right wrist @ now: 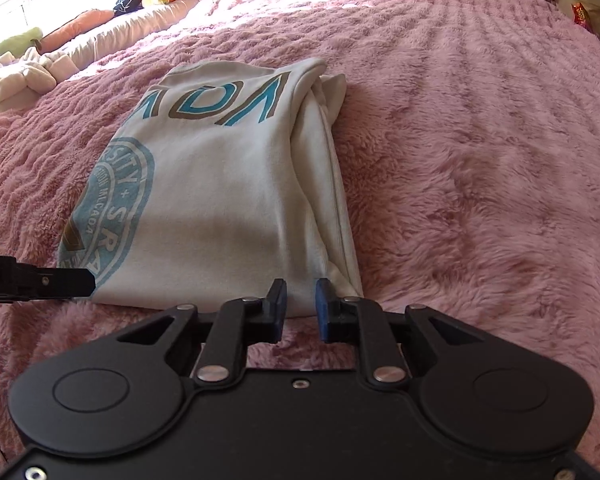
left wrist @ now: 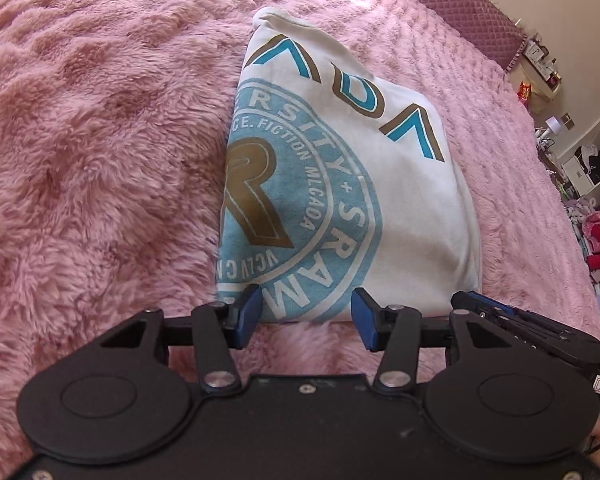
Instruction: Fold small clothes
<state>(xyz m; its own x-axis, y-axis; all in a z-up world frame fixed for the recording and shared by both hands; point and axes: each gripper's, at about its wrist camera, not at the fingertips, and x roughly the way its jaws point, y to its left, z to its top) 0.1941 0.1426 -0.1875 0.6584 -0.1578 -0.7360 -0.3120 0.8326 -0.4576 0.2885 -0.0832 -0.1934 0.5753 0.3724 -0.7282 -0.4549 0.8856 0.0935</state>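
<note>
- A white shirt (left wrist: 340, 184) with a blue round print lies folded into a long narrow packet on the pink fuzzy bed cover (left wrist: 92, 128); everything below is placed from that shirt.
- Its long axis runs straight away from both tools, with the near short hem toward them and the collar end farthest off (the big letters read upside down from here).
- The left tool (left wrist: 306, 316) sits at the near hem, toward the printed side, its blue fingers standing moderately apart with the hem edge between them; I see no pad pressing on cloth.
- The right tool (right wrist: 300, 306) sits at the same hem, at the plain corner where the folded-under layers (right wrist: 332, 184) stack up. Its fingers are drawn narrow, yet a slit of cloth shows between them, and I cannot tell whether the tips pinch the corner.
- Both tools are about equally near the hem, side by side, the left one's tip showing at the edge of the right view.
- My guess is that the next fold carries the near hem away toward the collar, so each tool needs its own corner.
</note>
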